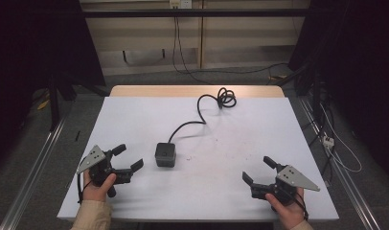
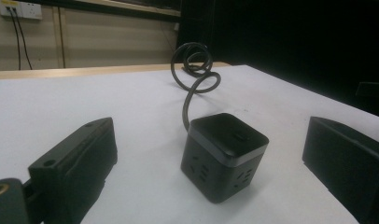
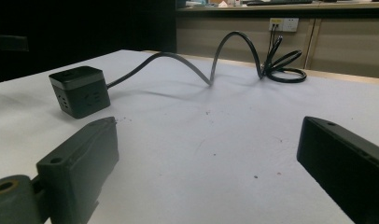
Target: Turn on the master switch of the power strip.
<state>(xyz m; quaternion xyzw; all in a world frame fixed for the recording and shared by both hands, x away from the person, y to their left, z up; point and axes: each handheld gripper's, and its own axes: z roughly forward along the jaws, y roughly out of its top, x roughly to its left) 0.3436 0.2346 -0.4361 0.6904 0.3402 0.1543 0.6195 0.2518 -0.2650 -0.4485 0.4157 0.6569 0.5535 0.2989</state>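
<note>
Table: white top [image 1: 135,120], bare apart from the socket cube and its lead; faint specks near the middle.
Socket cube: black cube power strip [image 1: 165,155], upright on the table left of centre, outlets on its side faces, a button or port on the top face. Seen close in the left gripper view [image 2: 223,156], farther off at upper left in the right gripper view [image 3: 79,91].
Cable: black lead [image 1: 202,112] running from the cube's far side toward the back edge, ending in a loose coil [image 1: 226,98]; parts of it arch off the table, as seen in the right gripper view [image 3: 234,46].
Left gripper: [image 1: 129,158] held low at the near left, jaws spread wide with nothing between them, pointed at the cube and just beside it, not touching. In its own view the cube sits between the two jaw lines but ahead of the tips.
Right gripper: [image 1: 257,170] at the near right, jaws likewise apart and empty, well apart from the cube, aimed across the table toward cube and cable.
Step in hand: judged as the approach, left gripper lined up on the cube, no grip made yet.
Next move calls for: short advance of the left gripper so the jaws straddle two opposite faces, then closing squarely; cube likely to slide or twist if pinched off-centre, and the stiff lead may tug it back. Right gripper free to take the cable or steady the coil.
</note>
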